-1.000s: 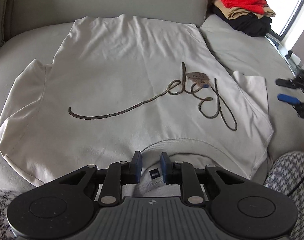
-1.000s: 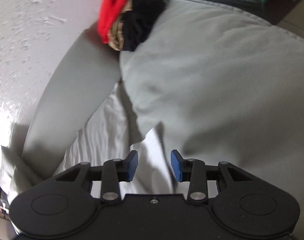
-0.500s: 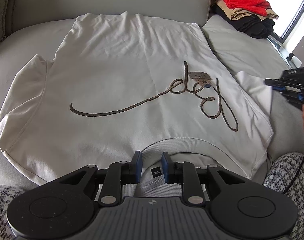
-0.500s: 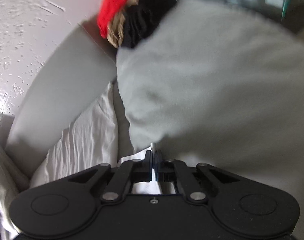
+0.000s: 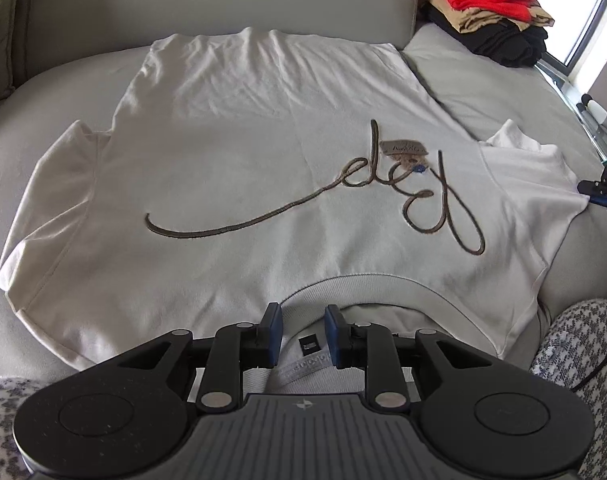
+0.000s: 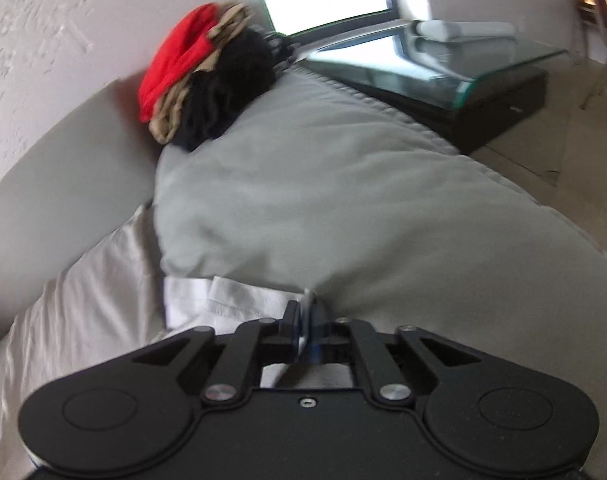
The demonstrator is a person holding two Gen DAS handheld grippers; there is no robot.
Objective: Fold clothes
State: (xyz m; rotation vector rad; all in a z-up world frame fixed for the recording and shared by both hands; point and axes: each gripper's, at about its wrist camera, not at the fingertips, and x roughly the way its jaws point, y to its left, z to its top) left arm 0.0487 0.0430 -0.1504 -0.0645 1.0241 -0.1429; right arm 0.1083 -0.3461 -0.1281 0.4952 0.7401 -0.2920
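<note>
A white T-shirt (image 5: 243, 152) with brown script stitching lies spread flat on a grey sofa, collar (image 5: 363, 284) nearest me. My left gripper (image 5: 303, 320) hovers over the back of the collar with a gap between its jaws. The neckband and its label lie in that gap, and the pads are not pressing on them. My right gripper (image 5: 601, 196) is at the far right, pinching the hem of the right sleeve (image 5: 535, 176) and drawing it to a point. In the right wrist view the white sleeve (image 6: 239, 300) edge sticks up between the right gripper (image 6: 303, 316) jaws, which are opening slightly.
Folded red, tan and black clothes (image 5: 491, 12) are stacked in the sofa's back right corner. A grey seat cushion (image 6: 343, 180) lies beyond the sleeve. A glass side table (image 6: 463, 68) stands by the window. A person's patterned knee (image 5: 575, 344) is at the lower right.
The right gripper shut on the right sleeve's hem and pulled it outward, spreading the sleeve flat. The left gripper stayed over the collar, its gap slightly wider.
</note>
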